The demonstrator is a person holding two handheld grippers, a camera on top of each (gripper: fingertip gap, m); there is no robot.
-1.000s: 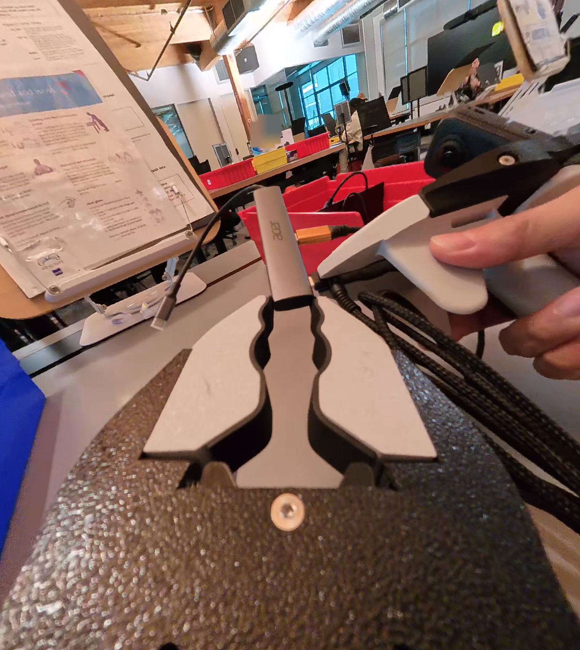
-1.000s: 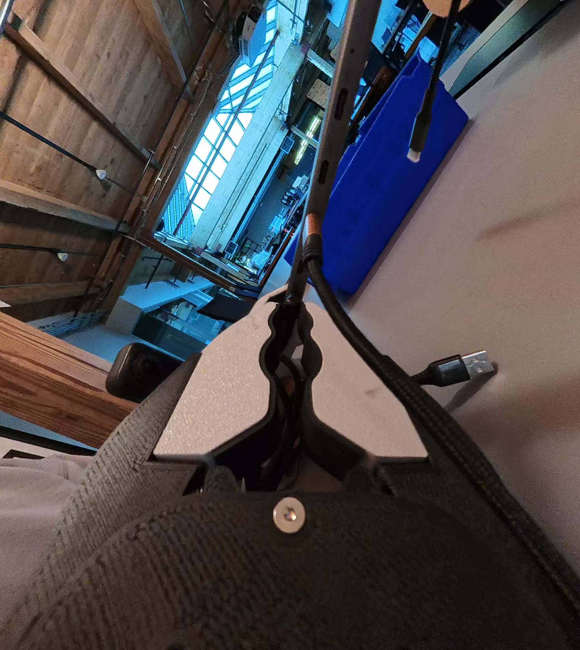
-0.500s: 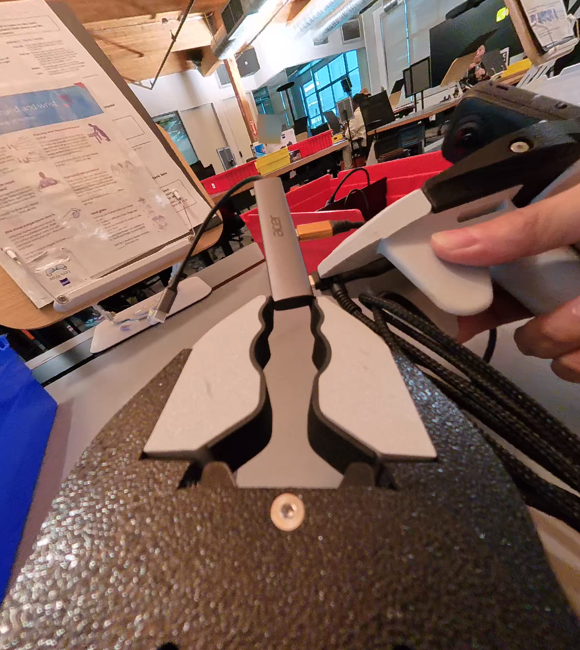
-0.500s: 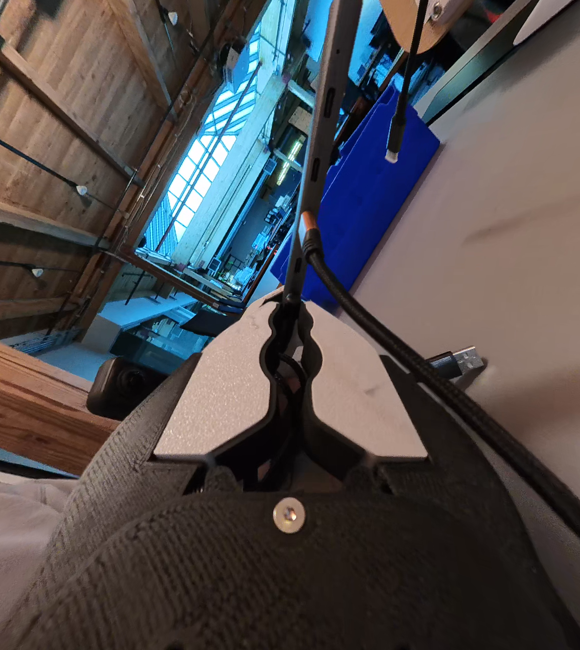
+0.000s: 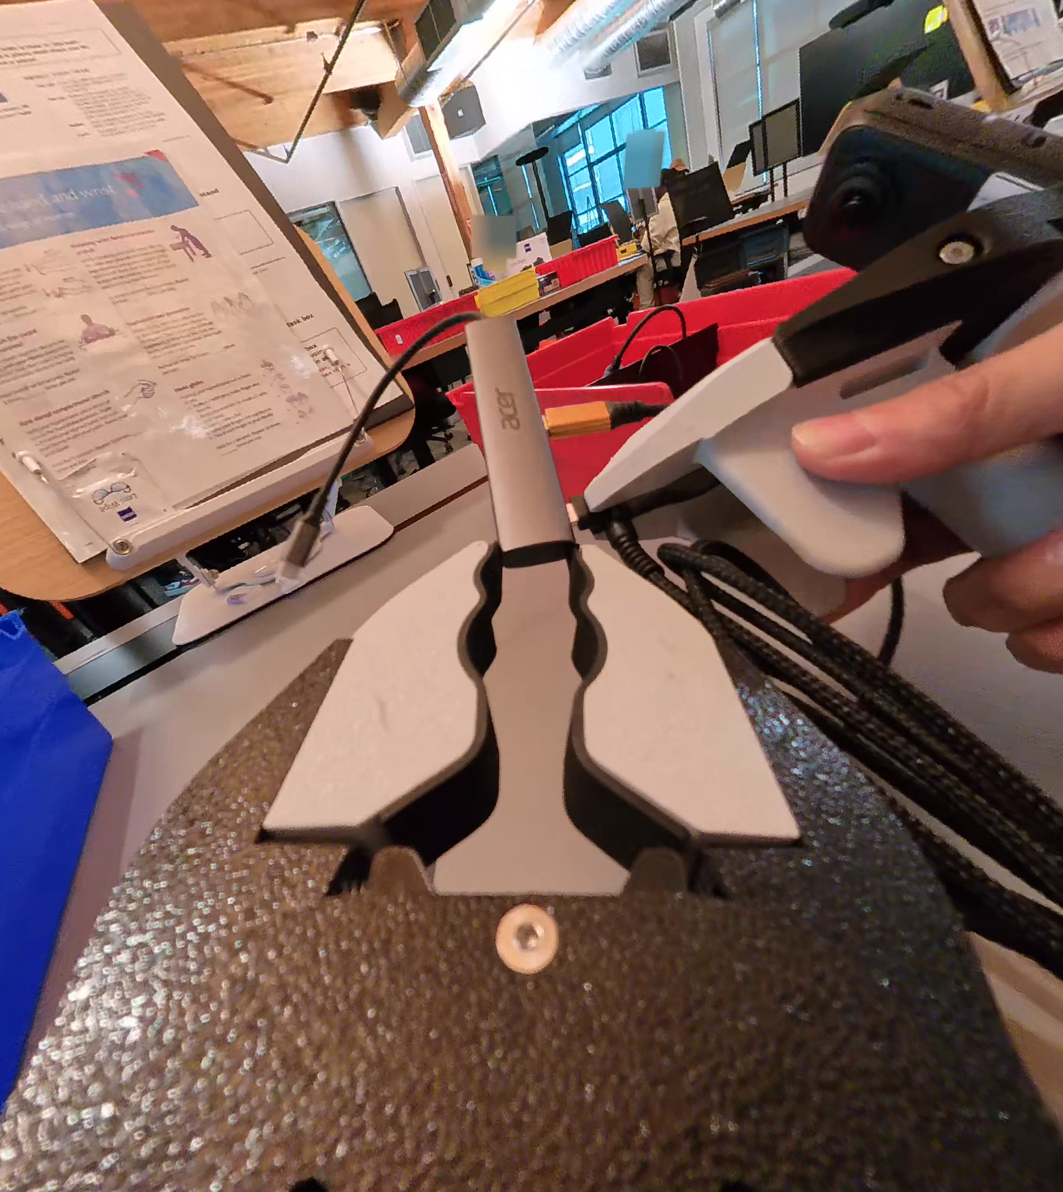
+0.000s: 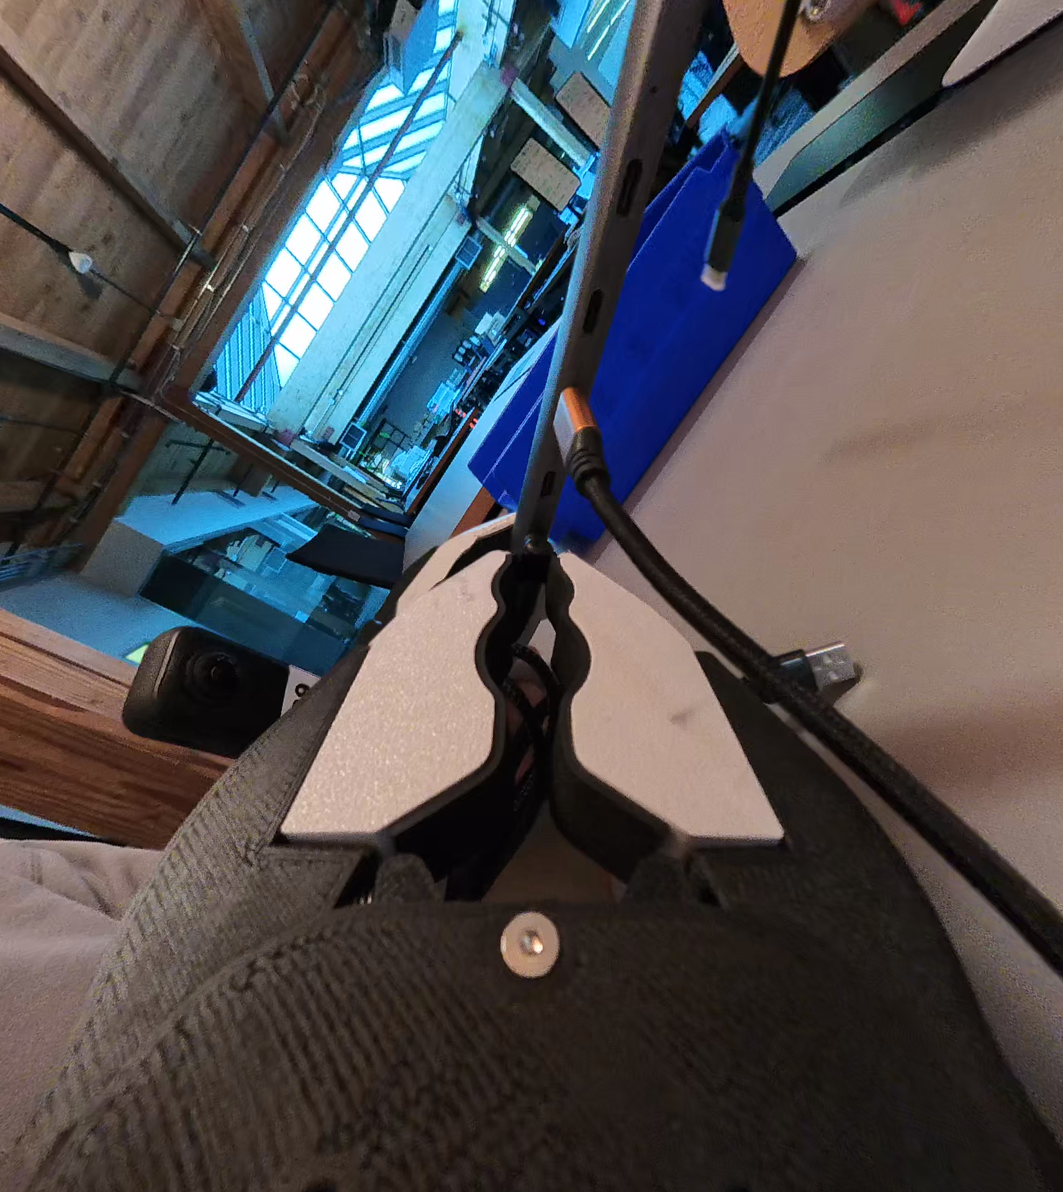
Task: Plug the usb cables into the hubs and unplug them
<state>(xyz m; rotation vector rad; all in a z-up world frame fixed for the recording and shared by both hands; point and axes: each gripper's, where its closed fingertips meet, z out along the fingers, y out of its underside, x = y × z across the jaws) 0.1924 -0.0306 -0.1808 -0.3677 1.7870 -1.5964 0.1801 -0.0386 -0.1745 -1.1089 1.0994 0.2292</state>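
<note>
Left wrist view: left gripper [image 5: 532, 567] clamped on grey hub [image 5: 519, 445], held off the table. Right gripper [image 6: 532, 558] pinched on a black braided cable's plug [image 6: 532, 548] at the hub's side. Orange-collared plug [image 5: 577, 420] already seated. Best move: keep hub rigid, push or pull straight along the port axis, no twisting.

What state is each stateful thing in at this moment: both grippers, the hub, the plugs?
left gripper: shut on the hub.
hub: held upright off the table, one plug in its side.
orange plug: seated in the hub.
right gripper: shut on a black plug at the hub's side.
black plug: seating unclear.
hub's own lead: dangling, unplugged.
loose USB-A plug: unplugged, on the table.
</note>
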